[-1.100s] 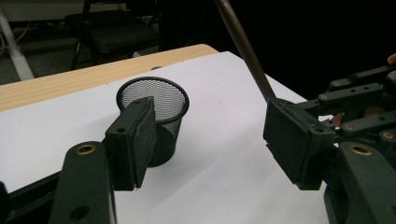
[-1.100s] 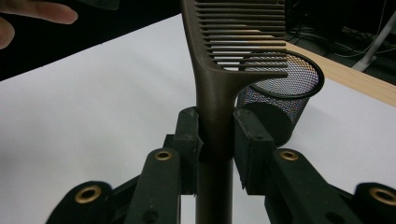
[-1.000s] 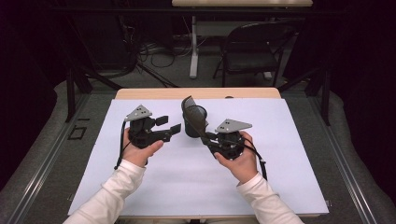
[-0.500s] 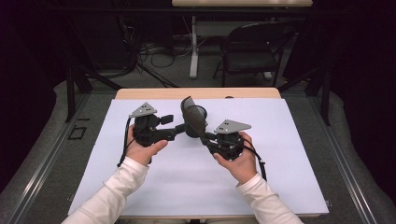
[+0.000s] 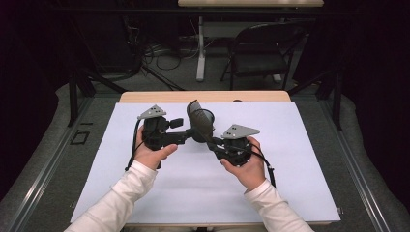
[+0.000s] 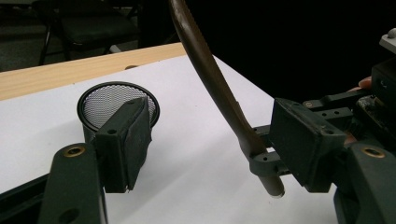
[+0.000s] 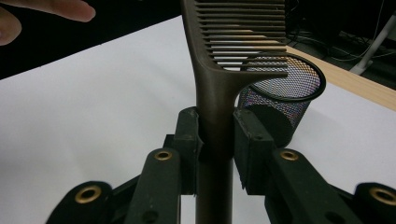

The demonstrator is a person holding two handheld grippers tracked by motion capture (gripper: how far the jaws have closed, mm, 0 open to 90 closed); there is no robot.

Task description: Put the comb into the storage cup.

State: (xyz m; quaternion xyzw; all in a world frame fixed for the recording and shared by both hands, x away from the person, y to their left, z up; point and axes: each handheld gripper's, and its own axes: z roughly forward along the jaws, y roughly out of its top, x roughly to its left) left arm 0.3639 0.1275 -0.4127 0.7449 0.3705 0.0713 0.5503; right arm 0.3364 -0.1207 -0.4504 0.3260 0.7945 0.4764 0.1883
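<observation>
White sheeting covers the one table. Just ahead of both grippers stands one black mesh cup; what it holds cannot be told. One brown comb stands upright, handle pinched by the right gripper. Beside it, the left gripper has just been spreading, jaws apart, gripping nothing.

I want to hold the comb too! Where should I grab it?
Take the comb by its smooth narrow handle, as the right claw does, squeezing its flat sides from below the teeth. The teeth are thin and gappy, a poorer hold.
</observation>
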